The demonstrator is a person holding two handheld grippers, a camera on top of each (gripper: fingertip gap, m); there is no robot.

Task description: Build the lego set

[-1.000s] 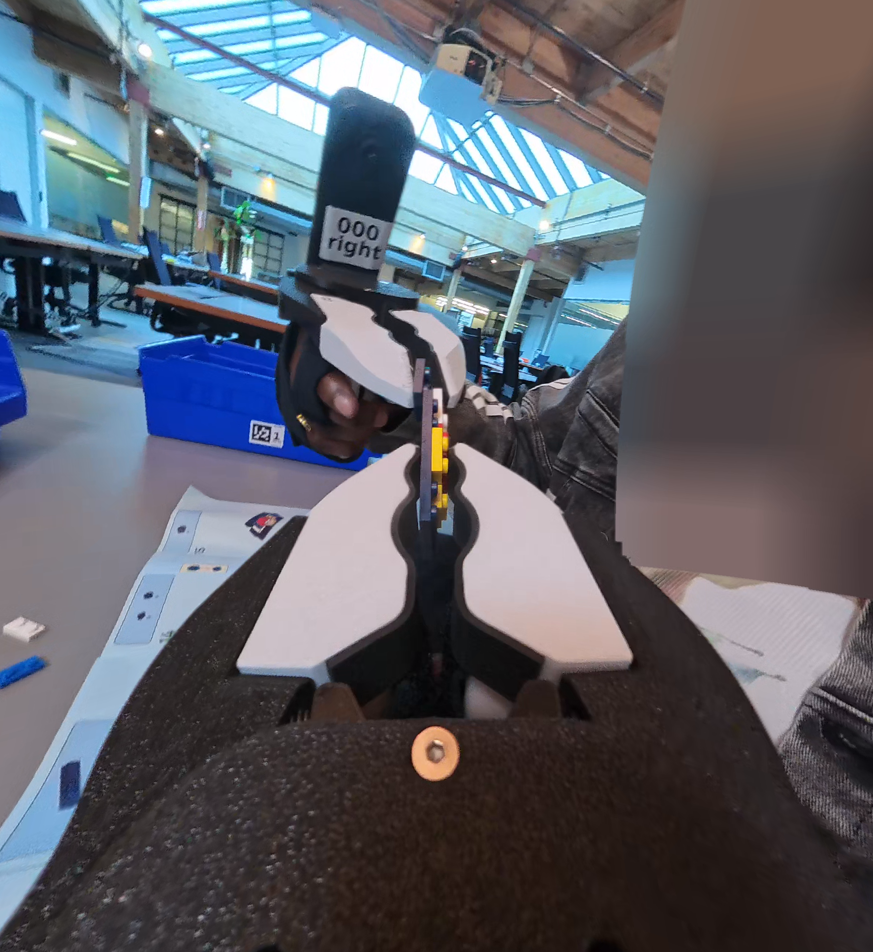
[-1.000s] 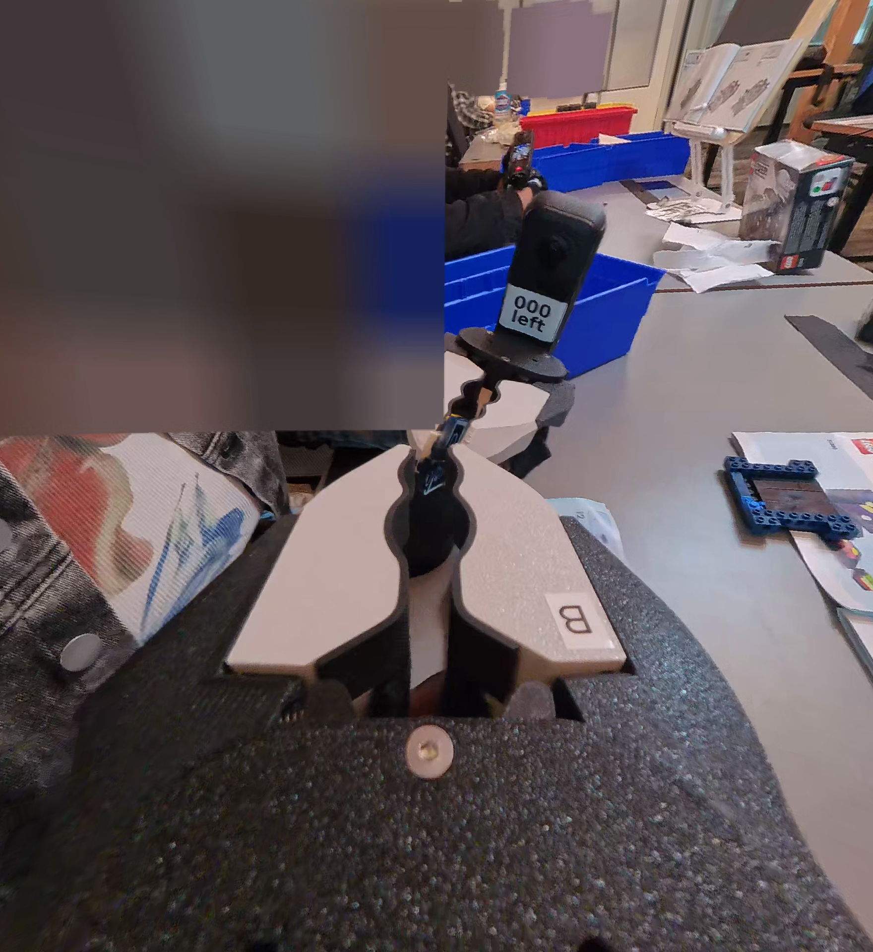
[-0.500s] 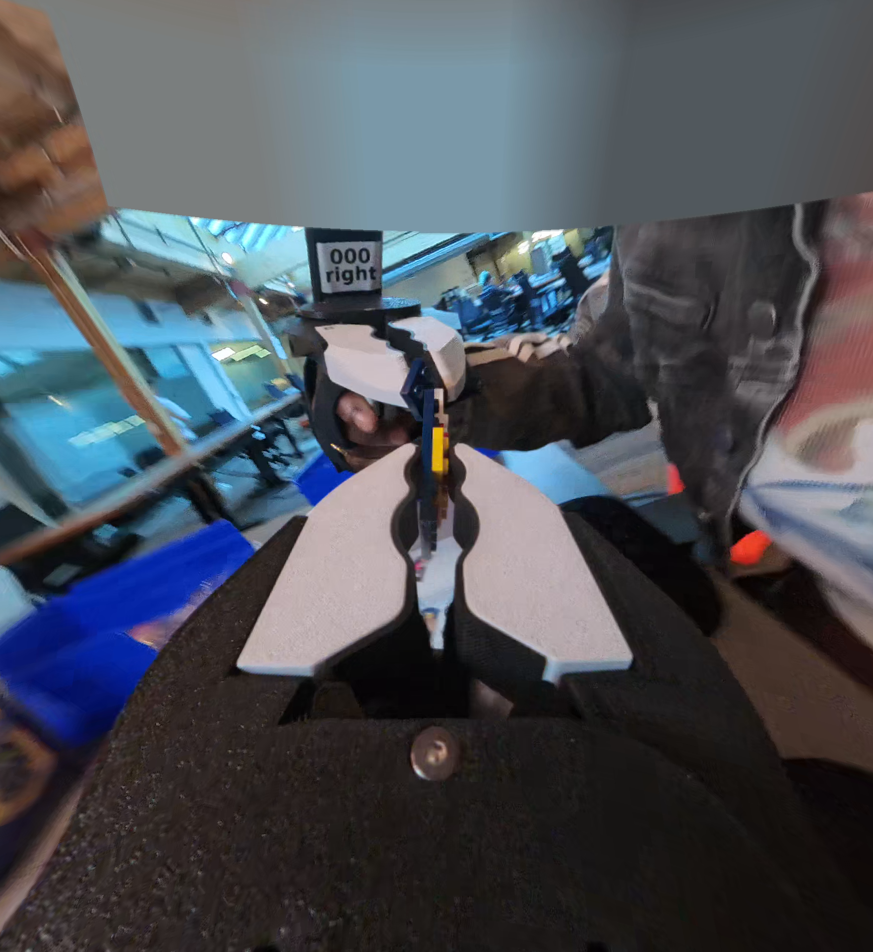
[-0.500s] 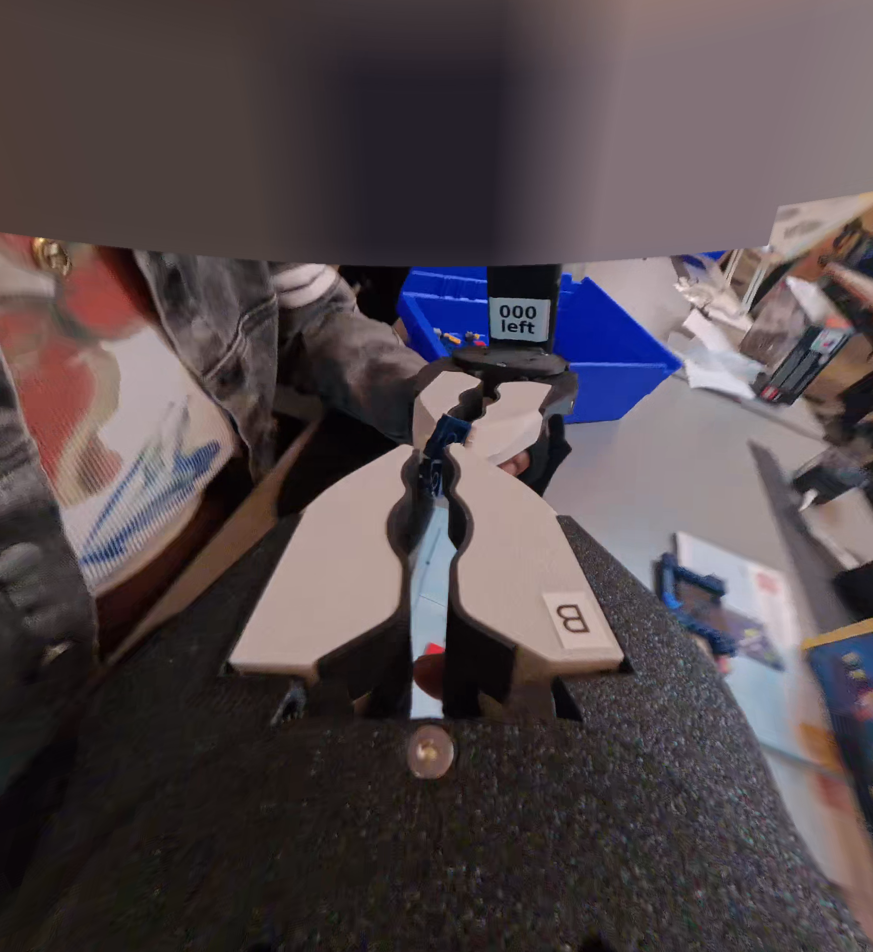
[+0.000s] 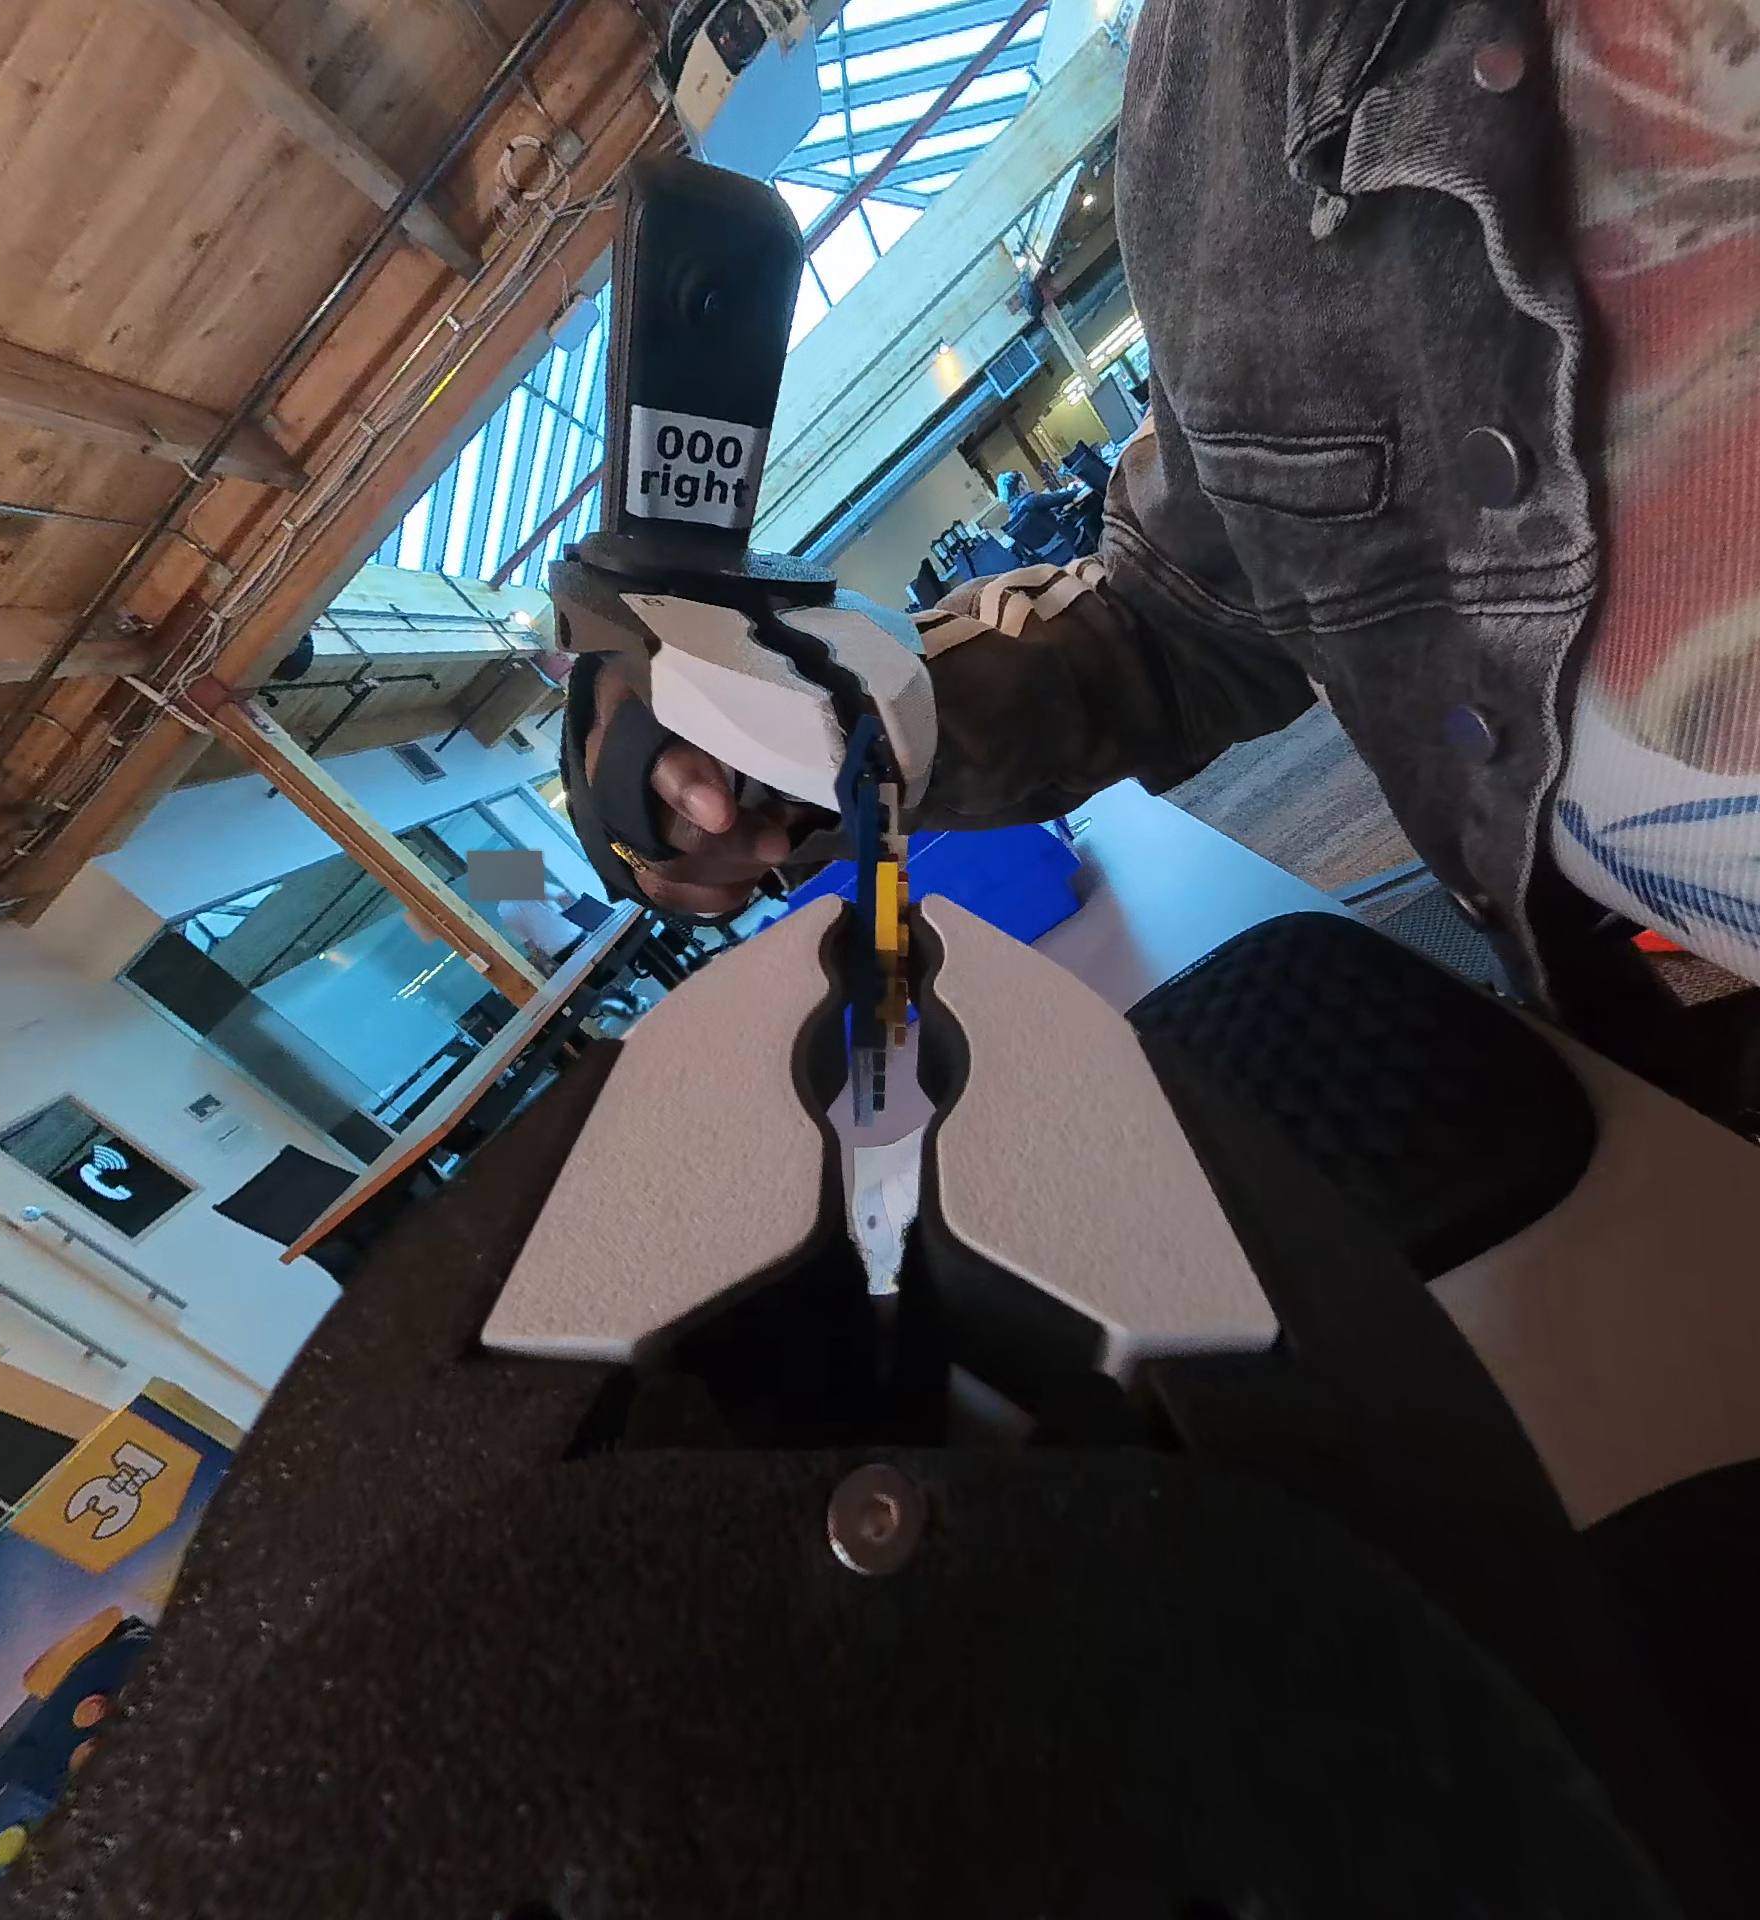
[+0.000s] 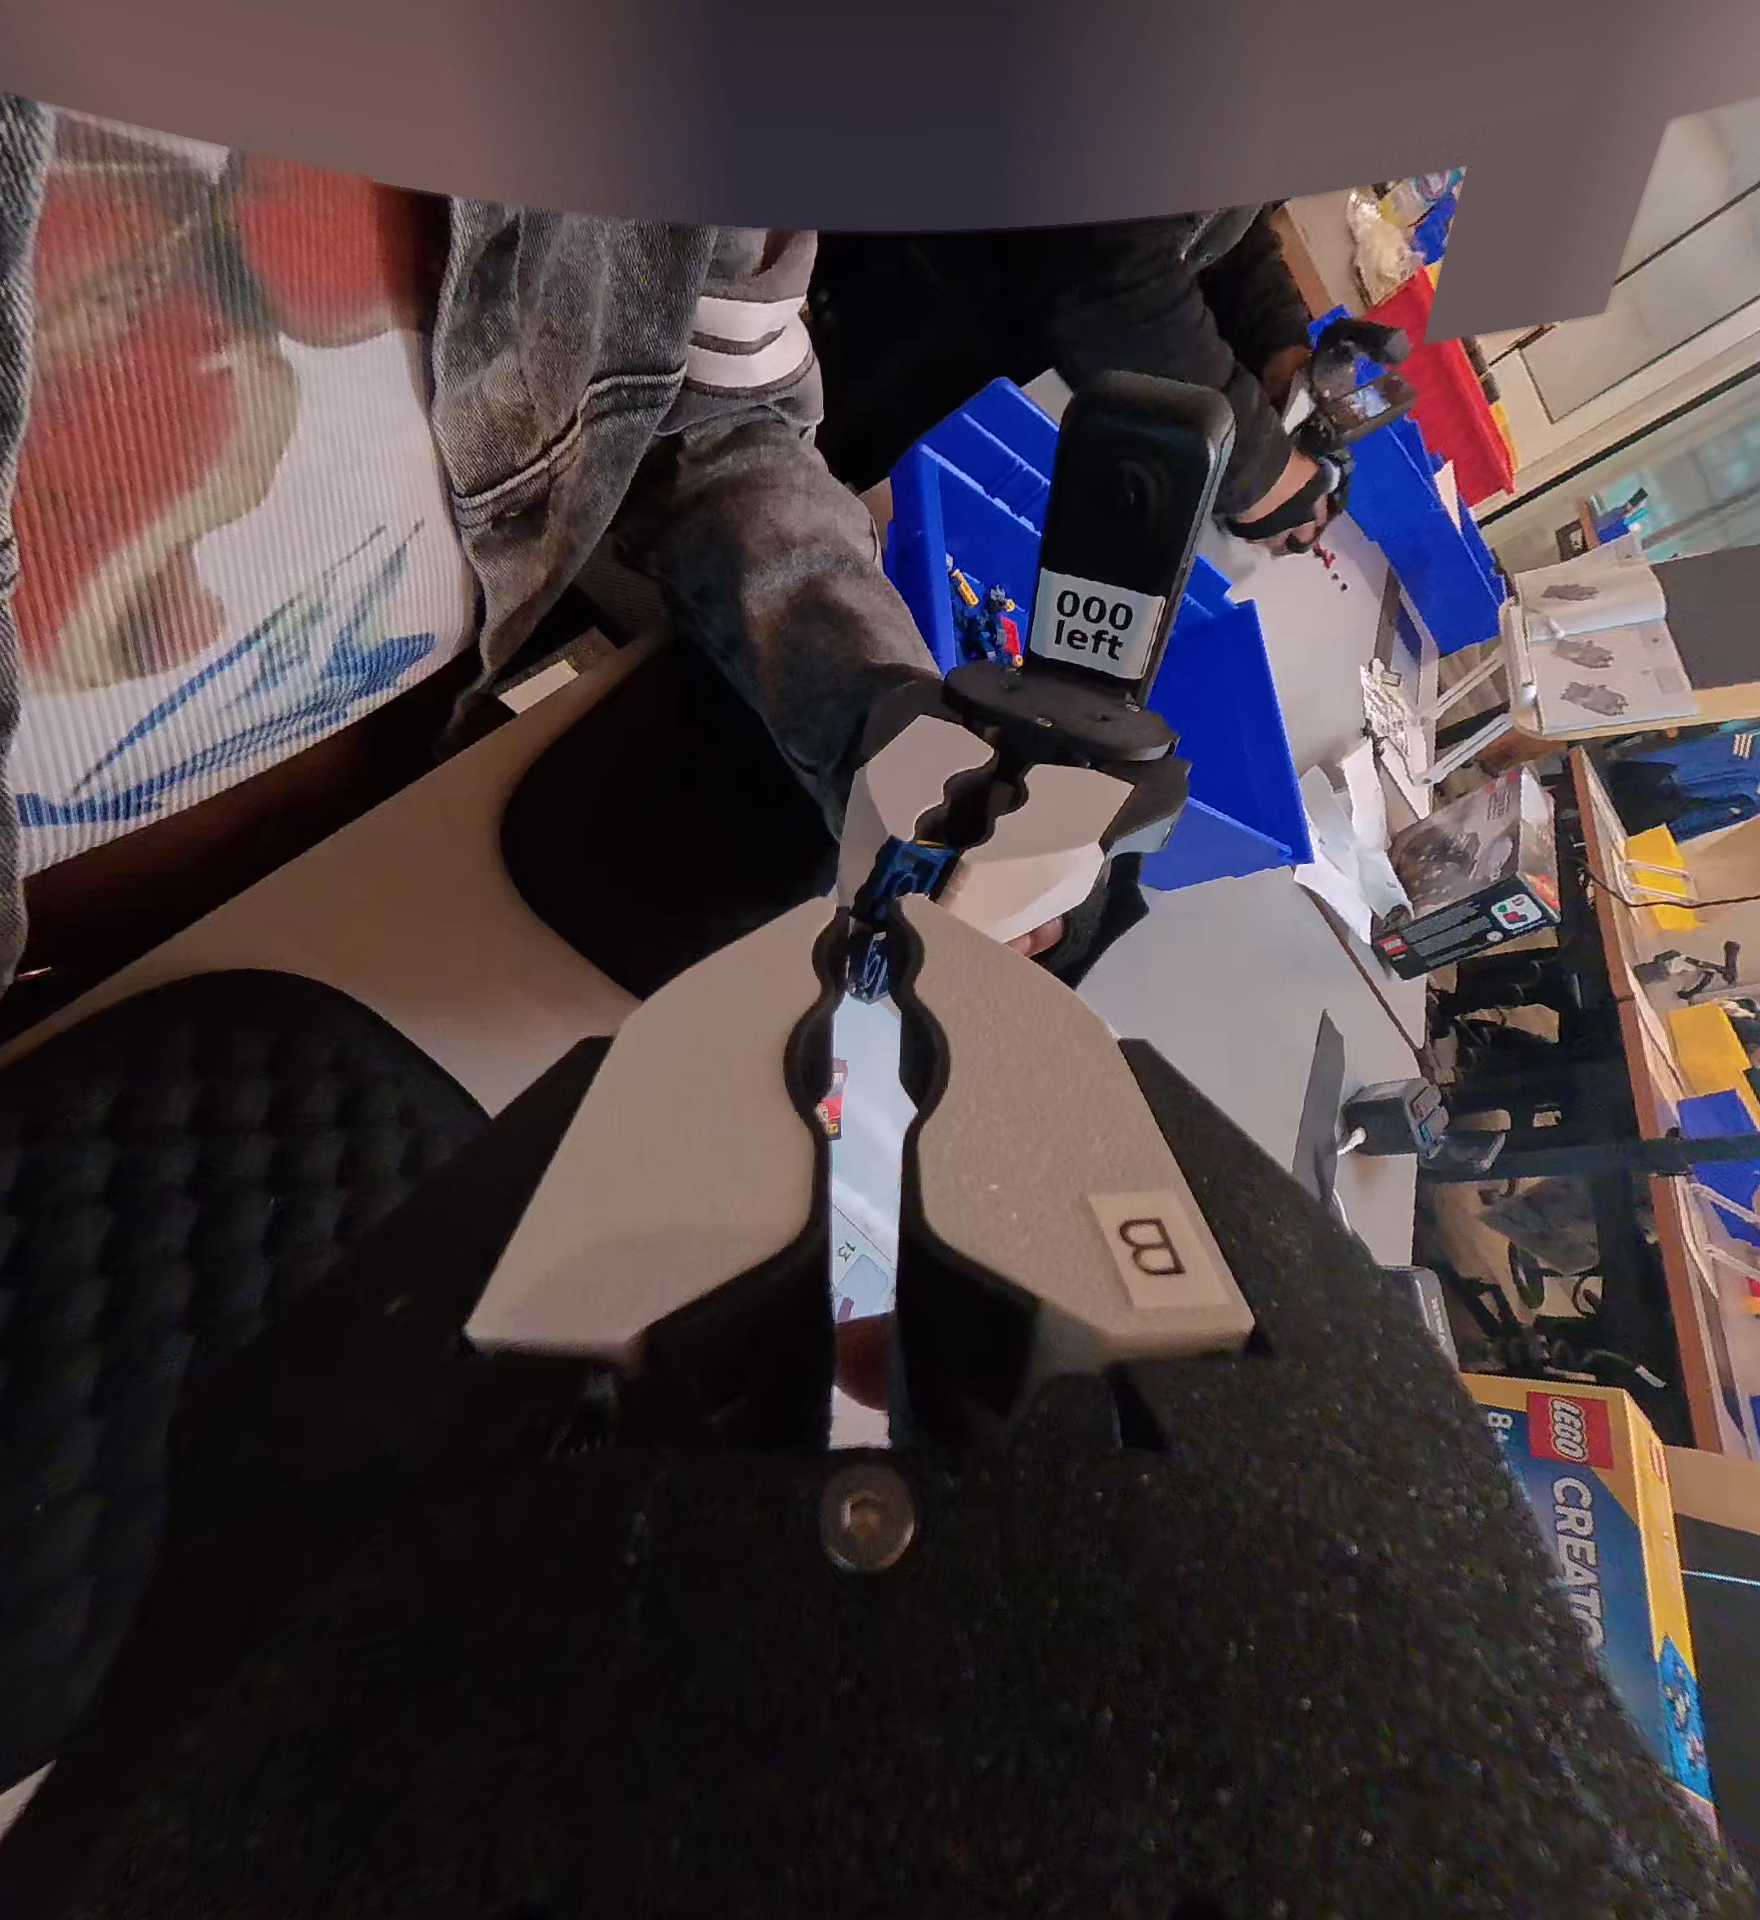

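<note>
Both grippers hold one small brick assembly between them, lifted off the table. In the left wrist view it is a thin dark blue plate with yellow pieces [image 5: 884, 914] standing on edge. My left gripper [image 5: 881, 930] is shut on its near end. The right gripper [image 5: 860, 769], held by a gloved hand, is shut on its far end. In the right wrist view my right gripper [image 6: 871, 930] is shut on the blue assembly [image 6: 897, 883], and the left gripper [image 6: 933, 844] pinches the other end.
A person in a grey denim jacket [image 5: 1375, 416] is close on the right. A black mesh chair seat [image 6: 180, 1195] lies below. Blue bins [image 6: 1229, 707], boxes [image 6: 1582, 1558] and papers stand on the grey table [image 6: 1219, 987].
Both grippers have swung and tilted together, so the views rolled from the tabletop toward the ceiling and chair. The brick assembly stays pinched between the two grippers throughout.
</note>
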